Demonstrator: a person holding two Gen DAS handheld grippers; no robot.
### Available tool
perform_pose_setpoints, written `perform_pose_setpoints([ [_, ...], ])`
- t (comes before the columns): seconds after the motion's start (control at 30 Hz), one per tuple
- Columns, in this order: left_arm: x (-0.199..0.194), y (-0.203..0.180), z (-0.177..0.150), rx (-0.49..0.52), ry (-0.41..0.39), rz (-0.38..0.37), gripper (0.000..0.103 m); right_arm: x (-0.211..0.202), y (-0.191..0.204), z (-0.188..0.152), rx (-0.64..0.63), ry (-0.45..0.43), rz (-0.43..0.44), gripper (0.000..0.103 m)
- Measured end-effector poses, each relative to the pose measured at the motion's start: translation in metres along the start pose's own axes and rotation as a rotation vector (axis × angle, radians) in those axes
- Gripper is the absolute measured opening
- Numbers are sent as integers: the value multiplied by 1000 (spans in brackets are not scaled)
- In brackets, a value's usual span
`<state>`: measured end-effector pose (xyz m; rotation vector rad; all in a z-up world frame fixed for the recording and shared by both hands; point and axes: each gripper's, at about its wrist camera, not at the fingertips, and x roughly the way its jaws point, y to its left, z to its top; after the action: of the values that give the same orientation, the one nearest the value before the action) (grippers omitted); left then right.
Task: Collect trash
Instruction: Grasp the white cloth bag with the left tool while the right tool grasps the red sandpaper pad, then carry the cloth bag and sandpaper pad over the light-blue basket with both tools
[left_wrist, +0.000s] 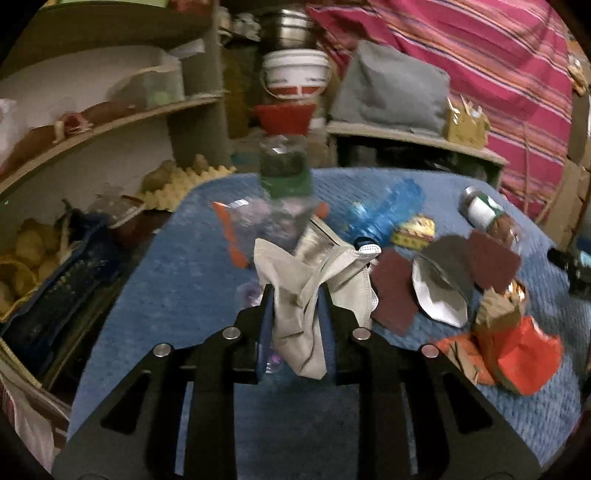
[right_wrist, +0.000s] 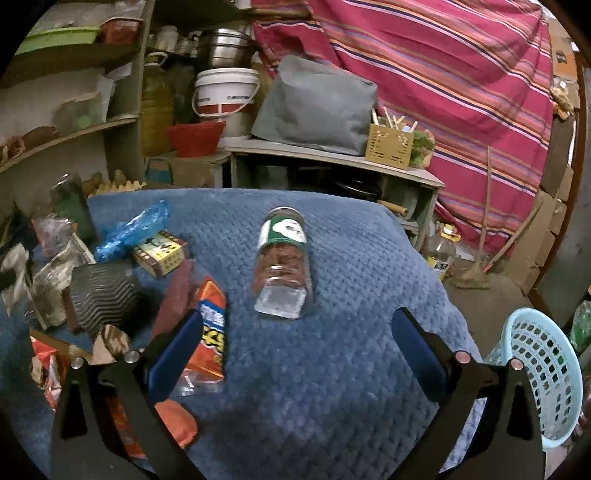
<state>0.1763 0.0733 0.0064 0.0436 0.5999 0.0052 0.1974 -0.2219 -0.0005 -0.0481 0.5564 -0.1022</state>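
With our left gripper (left_wrist: 295, 295) we are pinching a crumpled beige face mask (left_wrist: 306, 295) between the two blue pads; the mask is hanging down between the fingers and spreading above them. Left of this gripper we are seeing a dark blue bag (left_wrist: 55, 291) beside the blue blanket (left_wrist: 166, 277) that is covering the tabletop. Straight ahead of the gripper, beyond the mask, a clear bottle with a green label (left_wrist: 286, 177) is standing, blurred. To the right of the gripper maroon paper pieces (left_wrist: 393, 295) and a grey and white wrapper (left_wrist: 441, 291) are lying close together, and a red and brown wrapper (left_wrist: 513, 350) is lying at the far right.

Our right gripper (right_wrist: 299, 339) is spread wide and is holding nothing. Left of its left finger an orange snack bag (right_wrist: 210, 328) is lying, partly behind the finger, and further left a grey ribbed wrapper (right_wrist: 99, 295) is lying. Ahead and to the left, a small printed box (right_wrist: 160, 253) is lying just beside a blue plastic bag (right_wrist: 133, 229). Straight ahead, between the lines of the two fingers, a clear jar with green and white label (right_wrist: 282, 262) is lying on its side on the blanket (right_wrist: 332, 369), apart from both pads. Right of the right finger, a light blue perforated basket (right_wrist: 543, 376) is standing below the edge of the tabletop.
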Motion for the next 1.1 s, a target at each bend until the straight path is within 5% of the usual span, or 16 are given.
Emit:
perform_pose_setpoints([
  [0.23,-6,1,5,1,-45,46,22,10,29,3,-27,24,89,95],
  [0.53,0,1,0,22,-34,45,22,32,66,-2,-79,125,219,27],
  [0.97,-4,-3,0,11,-47,54,22,30,88,-8,-130,144,248,14],
  [1.1,-5,-7,0,29,-49,63,22,14,78,0,-92,72,278,14],
])
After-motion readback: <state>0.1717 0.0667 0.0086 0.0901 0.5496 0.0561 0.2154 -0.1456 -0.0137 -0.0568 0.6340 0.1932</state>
